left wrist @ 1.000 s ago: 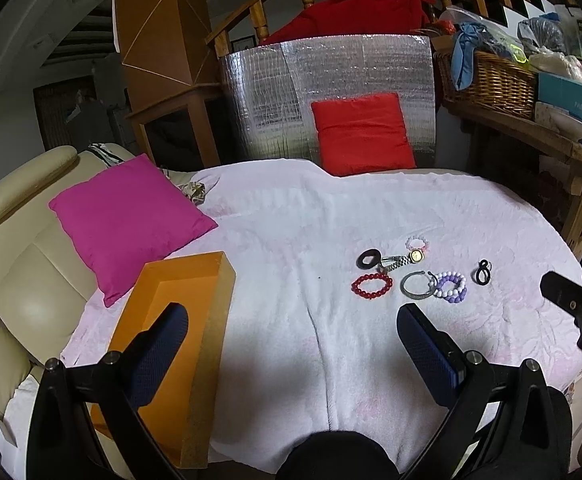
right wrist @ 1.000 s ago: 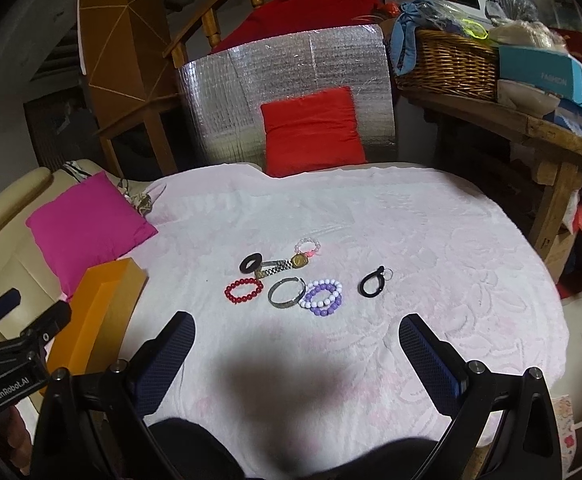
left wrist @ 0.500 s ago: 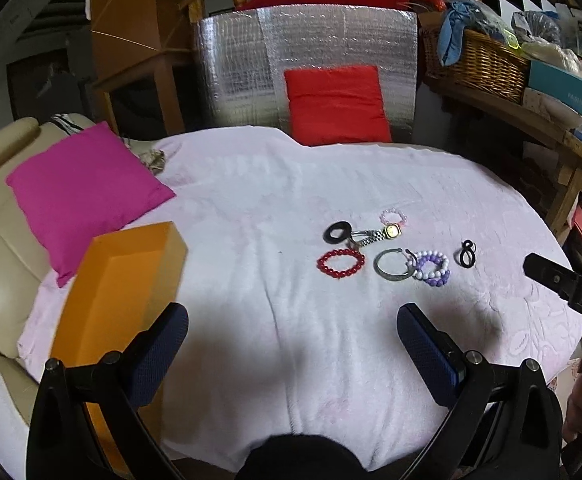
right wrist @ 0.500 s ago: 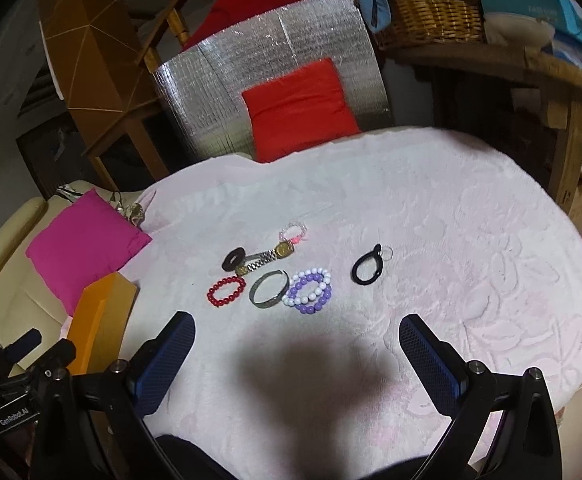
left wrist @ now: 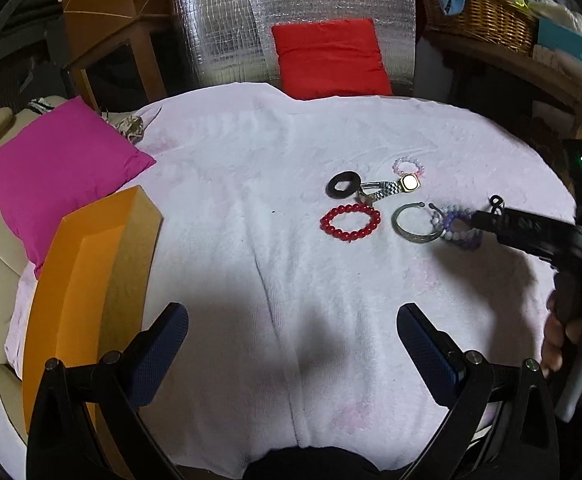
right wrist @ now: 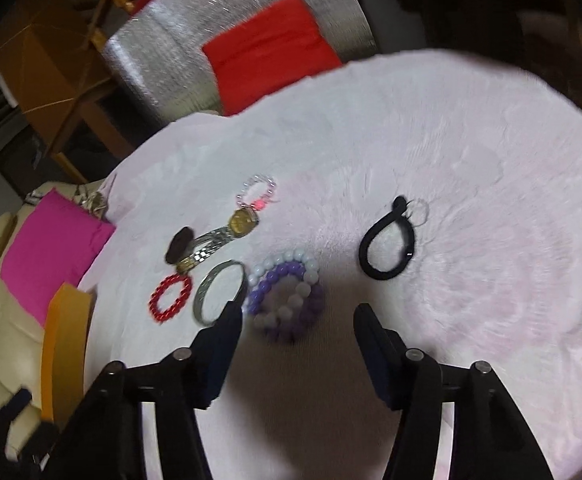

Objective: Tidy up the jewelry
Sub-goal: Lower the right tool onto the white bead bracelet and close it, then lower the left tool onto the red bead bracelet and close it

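Jewelry lies on a white-pink cloth: a red bead bracelet, a silver bangle, a purple-and-white bead bracelet, a gold-faced watch, a black ring, a small pink bead ring and a black hair tie. An open orange box sits at the left. My left gripper is open and empty, well short of the jewelry. My right gripper is open, low over the purple bracelet.
A magenta cushion lies on a cream sofa at the left. A red cushion leans on a silver foil panel at the back. A wicker basket stands on a wooden shelf at the right.
My right gripper has dropped and moved forward towards the purple bracelet, and its jaws have narrowed. My left gripper has moved forward and tilted down a little.
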Motion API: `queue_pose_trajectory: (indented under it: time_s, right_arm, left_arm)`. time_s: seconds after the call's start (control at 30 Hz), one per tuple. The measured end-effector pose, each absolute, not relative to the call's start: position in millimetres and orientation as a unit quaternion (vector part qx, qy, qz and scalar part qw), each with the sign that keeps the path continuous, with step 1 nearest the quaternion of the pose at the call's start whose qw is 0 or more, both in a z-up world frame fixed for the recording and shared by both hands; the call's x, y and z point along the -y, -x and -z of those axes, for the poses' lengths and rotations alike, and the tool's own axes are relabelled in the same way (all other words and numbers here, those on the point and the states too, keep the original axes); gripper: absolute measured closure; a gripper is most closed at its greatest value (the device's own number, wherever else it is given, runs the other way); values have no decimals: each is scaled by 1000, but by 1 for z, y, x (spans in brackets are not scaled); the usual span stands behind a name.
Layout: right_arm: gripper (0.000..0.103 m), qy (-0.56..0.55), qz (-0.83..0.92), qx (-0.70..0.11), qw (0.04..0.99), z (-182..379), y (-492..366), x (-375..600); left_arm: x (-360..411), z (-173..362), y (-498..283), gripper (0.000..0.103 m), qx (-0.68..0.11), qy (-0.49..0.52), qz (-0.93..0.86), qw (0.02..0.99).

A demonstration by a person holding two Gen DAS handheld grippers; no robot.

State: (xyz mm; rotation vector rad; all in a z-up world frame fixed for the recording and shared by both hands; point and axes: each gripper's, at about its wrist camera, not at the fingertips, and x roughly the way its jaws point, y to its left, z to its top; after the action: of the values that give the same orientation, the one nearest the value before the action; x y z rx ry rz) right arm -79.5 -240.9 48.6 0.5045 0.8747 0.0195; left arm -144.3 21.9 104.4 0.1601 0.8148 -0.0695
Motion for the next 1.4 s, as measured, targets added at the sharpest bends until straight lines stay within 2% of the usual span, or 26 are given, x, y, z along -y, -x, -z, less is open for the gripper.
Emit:
queue_pose_trajectory:
  time_s: [0.1, 0.2, 0.27, 0.37, 0.53, 1.07, 1.3, 1.33, 1.37, 1.4]
  right_arm:
    - [50, -267, -5, -415, 870, -41, 70, 248]
    - [64, -281, -10, -411, 867, -37, 64, 253]
    - [82, -286, -8, -409, 866, -33, 62, 257]
    - [88, -307, -16, -399, 864, -32, 63, 265]
    - [92, -320, -21, -370, 872, -41, 72, 275]
    - [92, -426, -89, -278, 856, -57, 99, 313]
    - [92, -443, -111, -266, 849, -58, 99, 315]
    - [92, -445, -112, -266, 848, -58, 100, 315]
    - [92, -447, -113, -268, 846, -57, 99, 315]
    - [92, -449, -115, -270, 844, -56, 99, 316]
  left_arm:
    - [-20, -101, 139, 0, -396, -82, 37, 914]
    - [-15, -100, 135, 0, -393, -89, 42, 914]
    - [-11, -99, 132, 0, -389, -95, 46, 915]
    - [-7, -99, 127, 0, -384, -101, 46, 917]
    - [-2, -102, 115, 0, -386, -96, 45, 917]
    - [-6, -87, 47, 0, -414, -71, 26, 907]
    - [1, -79, 35, 1, -418, -68, 48, 904]
    - [1, -76, 34, 6, -421, -70, 51, 903]
    - [2, -71, 33, 17, -427, -70, 54, 900]
    - [0, -64, 29, 23, -440, -62, 61, 894]
